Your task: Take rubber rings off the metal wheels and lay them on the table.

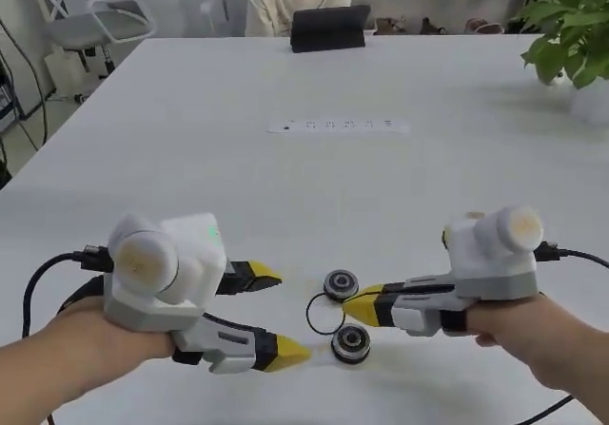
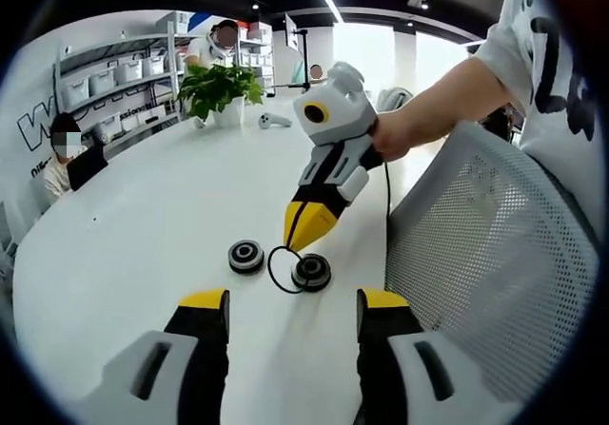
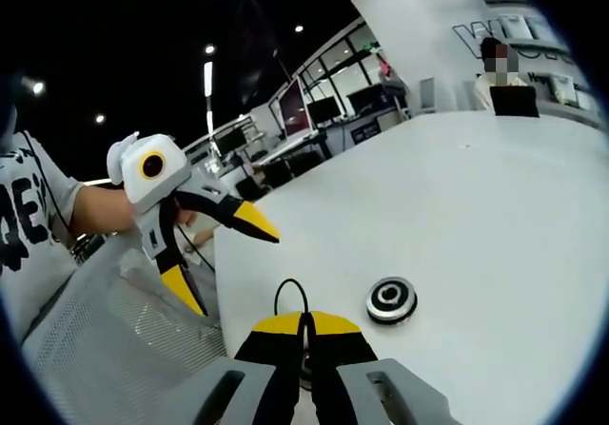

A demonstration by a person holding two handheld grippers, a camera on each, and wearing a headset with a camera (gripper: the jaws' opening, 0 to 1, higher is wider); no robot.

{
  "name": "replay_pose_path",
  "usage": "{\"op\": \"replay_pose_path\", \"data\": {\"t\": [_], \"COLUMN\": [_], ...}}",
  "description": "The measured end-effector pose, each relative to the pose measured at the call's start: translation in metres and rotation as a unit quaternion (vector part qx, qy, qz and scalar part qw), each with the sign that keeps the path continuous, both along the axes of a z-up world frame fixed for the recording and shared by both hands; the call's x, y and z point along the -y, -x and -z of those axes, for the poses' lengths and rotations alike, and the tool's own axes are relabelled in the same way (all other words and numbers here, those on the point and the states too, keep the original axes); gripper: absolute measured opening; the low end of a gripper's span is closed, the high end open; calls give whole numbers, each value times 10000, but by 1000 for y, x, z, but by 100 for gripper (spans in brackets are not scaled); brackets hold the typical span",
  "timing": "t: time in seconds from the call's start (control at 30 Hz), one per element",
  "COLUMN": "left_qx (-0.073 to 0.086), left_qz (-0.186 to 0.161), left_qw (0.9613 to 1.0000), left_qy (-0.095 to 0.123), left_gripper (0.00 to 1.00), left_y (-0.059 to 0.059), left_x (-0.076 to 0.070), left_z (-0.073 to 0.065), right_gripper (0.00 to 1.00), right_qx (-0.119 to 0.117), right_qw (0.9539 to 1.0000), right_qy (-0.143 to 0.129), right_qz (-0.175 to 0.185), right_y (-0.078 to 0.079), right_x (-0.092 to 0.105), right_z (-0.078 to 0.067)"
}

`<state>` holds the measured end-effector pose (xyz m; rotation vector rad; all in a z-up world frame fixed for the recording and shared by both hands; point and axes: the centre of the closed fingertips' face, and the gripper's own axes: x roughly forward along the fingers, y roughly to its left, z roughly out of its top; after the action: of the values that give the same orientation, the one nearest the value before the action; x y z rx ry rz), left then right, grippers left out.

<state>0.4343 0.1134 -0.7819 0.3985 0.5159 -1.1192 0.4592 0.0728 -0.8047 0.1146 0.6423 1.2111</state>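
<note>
The left gripper (image 1: 290, 314) is built with two black jaws, each capped by a pointed yellow tip and clad in a pale grey shell. An oblong dark slot is cut into each shell, as seen at the bottom of the left gripper view. The right gripper (image 1: 350, 303) is finished in the same black, yellow and grey. A black cable (image 1: 52, 263) is looped out at the lower left of the head view, and a second black cable (image 1: 571, 252) is led off at the right edge. A white short-sleeved shirt (image 2: 571, 102) printed with dark lettering is worn.
</note>
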Motion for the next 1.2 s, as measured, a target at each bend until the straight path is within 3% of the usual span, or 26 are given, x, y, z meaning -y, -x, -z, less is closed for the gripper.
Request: {"op": "replay_pose_path", "data": {"t": [0.63, 1.2], "left_qx": [-33, -88], "left_qz": [-228, -216], "left_qw": [9997, 9997], "left_qy": [47, -36], "left_gripper": [55, 55], "left_y": [-3, -2], "left_x": [-12, -14], "left_z": [0, 5], "right_gripper": [0, 0], "right_qx": [2, 280], "right_qw": [9984, 9936], "right_qy": [484, 919], "right_qz": [-304, -597], "right_y": [-5, -2], "right_x": [-21, -28], "right_z": [19, 33]}}
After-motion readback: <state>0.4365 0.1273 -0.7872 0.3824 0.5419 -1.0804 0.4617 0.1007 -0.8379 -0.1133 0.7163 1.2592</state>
